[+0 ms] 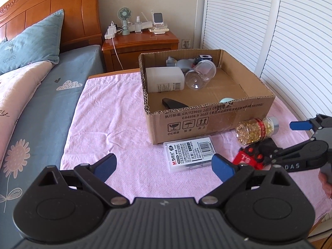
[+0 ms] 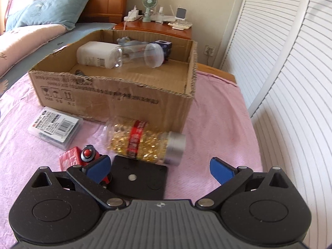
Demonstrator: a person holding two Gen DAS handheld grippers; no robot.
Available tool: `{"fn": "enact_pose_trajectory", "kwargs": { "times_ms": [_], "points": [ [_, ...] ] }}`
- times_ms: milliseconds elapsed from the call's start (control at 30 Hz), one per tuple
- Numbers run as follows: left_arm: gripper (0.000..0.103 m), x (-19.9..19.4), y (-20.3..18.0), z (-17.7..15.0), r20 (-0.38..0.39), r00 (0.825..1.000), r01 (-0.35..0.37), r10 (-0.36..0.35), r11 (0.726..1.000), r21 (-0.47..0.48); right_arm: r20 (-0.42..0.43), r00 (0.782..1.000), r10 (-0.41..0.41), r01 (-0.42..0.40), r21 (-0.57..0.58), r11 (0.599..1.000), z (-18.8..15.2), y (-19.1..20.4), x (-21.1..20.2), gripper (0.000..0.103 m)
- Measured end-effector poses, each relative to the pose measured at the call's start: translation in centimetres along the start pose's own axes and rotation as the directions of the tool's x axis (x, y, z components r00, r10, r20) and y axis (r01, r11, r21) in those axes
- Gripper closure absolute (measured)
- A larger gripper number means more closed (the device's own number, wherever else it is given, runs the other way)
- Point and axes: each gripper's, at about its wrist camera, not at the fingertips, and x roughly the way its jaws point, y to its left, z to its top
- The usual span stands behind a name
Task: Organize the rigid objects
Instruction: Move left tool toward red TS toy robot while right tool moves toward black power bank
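From left, the flat barcoded case [image 2: 55,127] and red toy [image 2: 79,156] are crowded beside the wide-open, empty right gripper [image 2: 160,171], so the near-lying capsule jar [image 2: 145,142] could be rolled away by a grazing pad; the left gripper [image 1: 164,169] is also held wide and empty.

Red toy [image 2: 79,157] partly behind hand-held gripper finger; jar [image 2: 143,143] label blurred.

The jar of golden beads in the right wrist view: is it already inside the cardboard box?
No, the jar of golden beads lies on its side on the pink cloth, outside the cardboard box near its front corner.
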Motion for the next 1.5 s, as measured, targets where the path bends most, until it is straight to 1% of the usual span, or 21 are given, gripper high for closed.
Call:
{"fn": "enact_pose_trajectory", "kwargs": {
  "times_ms": [133,300,400,433,633,667,700,800,867,933,1000,1067,1167,1267,1400,1433,1500],
  "points": [
    [0.006,0.2,-0.2,-0.1,-0.006,1.000,0.003,-0.003,1.000,0.005,-0.010,0.999,0.031,-0.031,-0.003,1.000,-0.4,1.2,0.1,0.000],
    [0.006,0.3,-0.5,-0.3,-0.008,1.000,0.021,-0.021,0.999,0.025,-0.013,1.000,-0.002,0.002,0.013,1.000,-1.0,1.6,0.8,0.000],
    [0.006,0.4,-1.1,-0.6,-0.015,0.999,0.039,-0.038,0.998,0.057,-0.033,0.999,-0.029,0.029,0.021,0.999,-1.7,1.1,1.6,0.000],
    [0.006,0.5,-1.3,-0.6,-0.020,0.999,0.044,-0.043,0.997,0.069,-0.026,0.999,-0.026,0.027,0.027,0.999,-1.8,0.9,1.6,0.000],
    [0.006,1.4,-2.8,-0.8,-0.044,0.997,0.064,-0.060,0.992,0.111,-0.036,0.999,0.014,-0.010,0.105,0.994,-2.8,-1.3,1.5,0.000],
    [0.006,1.7,-3.1,-0.8,-0.049,0.997,0.072,-0.067,0.991,0.112,-0.034,0.999,0.029,-0.024,0.127,0.992,-3.1,-1.7,1.5,0.000],
    [0.006,1.9,-3.4,-0.8,-0.050,0.996,0.080,-0.074,0.990,0.119,-0.023,0.999,0.032,-0.028,0.124,0.992,-3.4,-1.8,1.5,0.000],
    [0.006,2.4,-4.7,-0.8,-0.042,0.994,0.105,-0.098,0.975,0.196,0.000,0.999,0.051,-0.050,0.093,0.994,-4.0,-1.9,1.2,0.000],
    [0.006,2.8,-5.8,-1.0,-0.046,0.992,0.128,-0.120,0.956,0.263,0.004,0.998,0.066,-0.066,0.080,0.995,-4.1,-2.1,1.2,0.000],
    [0.006,3.2,-6.7,-1.4,-0.056,0.986,0.168,-0.159,0.930,0.326,0.009,0.997,0.073,-0.073,0.074,0.995,-4.3,-2.3,1.1,0.000],
    [0.006,3.7,-7.3,-1.7,-0.078,0.978,0.209,-0.193,0.906,0.367,0.016,0.997,0.075,-0.076,0.069,0.995,-4.3,-2.3,1.1,0.000],
    [0.006,4.3,-7.6,-1.6,-0.098,0.969,0.248,-0.228,0.890,0.382,0.025,0.997,0.078,-0.080,0.067,0.995,-4.4,-2.3,1.0,0.000],
    [0.006,5.2,-8.0,-1.0,-0.128,0.949,0.316,-0.289,0.866,0.388,0.036,0.996,0.084,-0.086,0.060,0.994,-4.7,-2.4,0.8,0.000],
    [0.006,6.0,-8.3,-0.3,-0.132,0.931,0.365,-0.341,0.836,0.410,0.041,0.995,0.095,-0.097,0.049,0.994,-4.8,-2.6,0.8,0.000],
    [0.006,7.5,-8.8,0.4,-0.191,0.894,0.449,-0.406,0.790,0.418,0.039,0.994,0.105,-0.107,0.037,0.994,-4.8,-2.7,0.8,0.000],
    [0.006,7.7,-8.9,0.5,-0.202,0.887,0.461,-0.415,0.787,0.409,0.039,0.993,0.107,-0.109,0.033,0.994,-4.8,-2.7,0.8,0.000],
    [0.006,7.9,-8.8,0.6,-0.229,0.869,0.495,-0.439,0.772,0.399,0.041,0.993,0.114,-0.115,0.029,0.993,-4.9,-2.8,0.7,0.000]
  ]
}}
